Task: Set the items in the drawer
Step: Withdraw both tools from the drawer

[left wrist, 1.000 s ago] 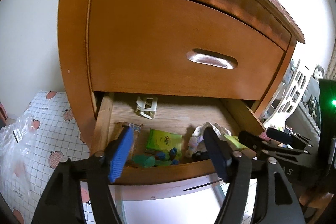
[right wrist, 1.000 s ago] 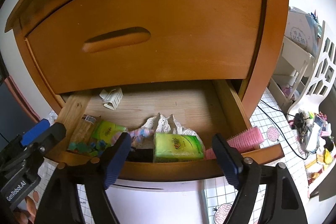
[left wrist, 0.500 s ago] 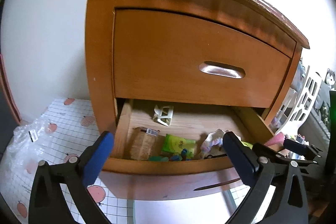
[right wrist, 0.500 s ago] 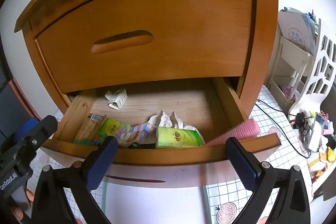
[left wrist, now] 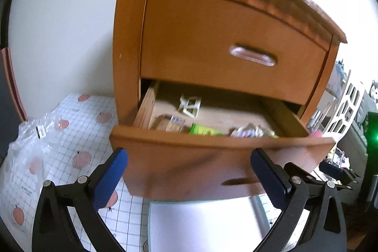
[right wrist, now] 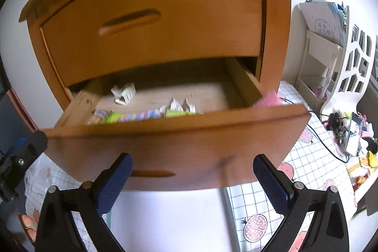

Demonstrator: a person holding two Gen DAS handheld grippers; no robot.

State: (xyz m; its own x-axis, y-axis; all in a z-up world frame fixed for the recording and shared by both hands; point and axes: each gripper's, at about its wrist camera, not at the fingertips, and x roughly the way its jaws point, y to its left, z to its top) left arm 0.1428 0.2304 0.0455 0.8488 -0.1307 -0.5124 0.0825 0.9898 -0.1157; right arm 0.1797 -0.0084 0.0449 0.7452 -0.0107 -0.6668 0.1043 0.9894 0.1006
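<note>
The lower drawer (left wrist: 212, 157) of a wooden nightstand stands pulled out. Inside lie a white claw clip (left wrist: 190, 105), a brown packet with a barcode (left wrist: 167, 125), a green tissue pack (left wrist: 203, 130) and a pale lace cloth (left wrist: 250, 131). The right wrist view adds a pastel striped item (right wrist: 141, 115), a second green pack (right wrist: 177, 113) and a pink brush (right wrist: 267, 99) at the drawer's right corner. My left gripper (left wrist: 189, 157) is open and empty in front of the drawer face. My right gripper (right wrist: 192, 160) is likewise open and empty, short of the same face.
The upper drawer (left wrist: 252, 56) is closed. A fruit-print grid mat (left wrist: 80, 134) covers the floor, with a clear plastic bag (left wrist: 28, 145) at left and a white board (left wrist: 203, 223) below the drawer. A white shelf (right wrist: 321, 58), a cable (right wrist: 316, 131) and clutter (right wrist: 354, 134) lie right.
Both grippers have drawn back and sunk from over the drawer's rim to in front of its face. Their jaws opened wider. The items inside stayed put.
</note>
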